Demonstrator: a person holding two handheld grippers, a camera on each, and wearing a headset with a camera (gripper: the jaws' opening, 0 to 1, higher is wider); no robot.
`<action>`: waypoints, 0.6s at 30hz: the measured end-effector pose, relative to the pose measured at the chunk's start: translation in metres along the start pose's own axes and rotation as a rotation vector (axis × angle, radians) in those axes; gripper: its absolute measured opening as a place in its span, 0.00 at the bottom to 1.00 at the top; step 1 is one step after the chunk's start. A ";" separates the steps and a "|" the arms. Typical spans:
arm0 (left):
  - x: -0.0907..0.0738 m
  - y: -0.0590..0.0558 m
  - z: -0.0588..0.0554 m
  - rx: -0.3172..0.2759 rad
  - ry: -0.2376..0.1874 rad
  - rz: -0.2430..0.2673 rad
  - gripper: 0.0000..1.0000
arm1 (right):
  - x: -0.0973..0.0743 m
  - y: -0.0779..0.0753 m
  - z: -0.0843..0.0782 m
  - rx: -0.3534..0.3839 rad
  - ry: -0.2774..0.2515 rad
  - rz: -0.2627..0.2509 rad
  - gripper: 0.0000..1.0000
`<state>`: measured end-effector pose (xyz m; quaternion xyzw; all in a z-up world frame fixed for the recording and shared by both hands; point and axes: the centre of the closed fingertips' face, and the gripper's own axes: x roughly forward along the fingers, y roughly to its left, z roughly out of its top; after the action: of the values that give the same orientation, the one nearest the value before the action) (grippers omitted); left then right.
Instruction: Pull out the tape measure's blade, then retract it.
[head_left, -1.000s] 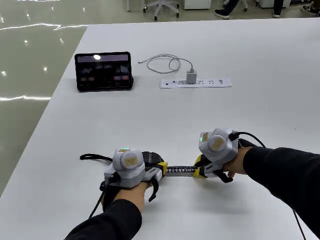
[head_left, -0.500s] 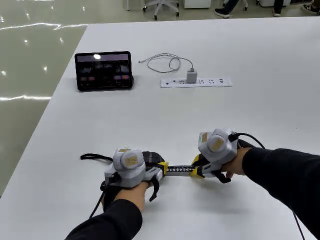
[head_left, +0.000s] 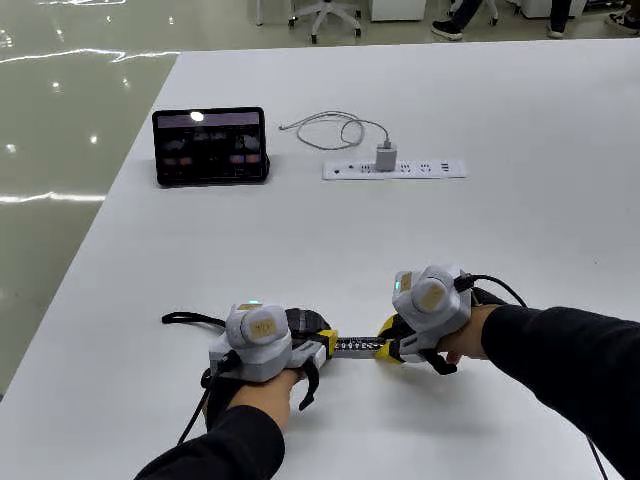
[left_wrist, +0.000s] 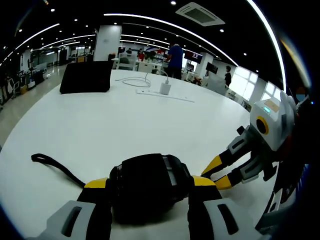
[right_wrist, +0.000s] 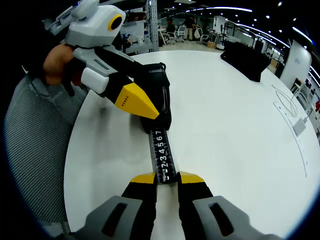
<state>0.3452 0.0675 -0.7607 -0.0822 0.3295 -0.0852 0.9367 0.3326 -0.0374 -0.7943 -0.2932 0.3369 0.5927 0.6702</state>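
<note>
Blade (right_wrist: 161, 150) spans between claws: left claw (left_wrist: 150, 183) pinches the case (left_wrist: 142, 175), right claw (right_wrist: 167, 178) pinches its tip.

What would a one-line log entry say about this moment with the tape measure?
left tool: shut on tape measure case | right tool: shut on blade | blade: partly out over white table

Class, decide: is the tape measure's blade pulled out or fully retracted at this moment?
Out, partly: a short numbered stretch of blade runs from the case to the right gripper, whose jaws pinch its end.
</note>
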 end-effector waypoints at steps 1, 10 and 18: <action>0.000 0.000 0.000 -0.001 0.000 0.000 0.57 | 0.001 0.001 0.001 -0.002 0.000 0.001 0.11; 0.000 0.000 0.000 -0.004 0.001 -0.002 0.57 | 0.004 0.000 0.007 0.006 -0.019 -0.003 0.11; 0.001 0.000 0.000 -0.001 0.000 0.000 0.57 | 0.007 0.001 0.011 -0.008 -0.018 -0.009 0.12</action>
<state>0.3455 0.0672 -0.7611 -0.0828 0.3294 -0.0852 0.9367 0.3337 -0.0244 -0.7929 -0.2919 0.3273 0.5936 0.6748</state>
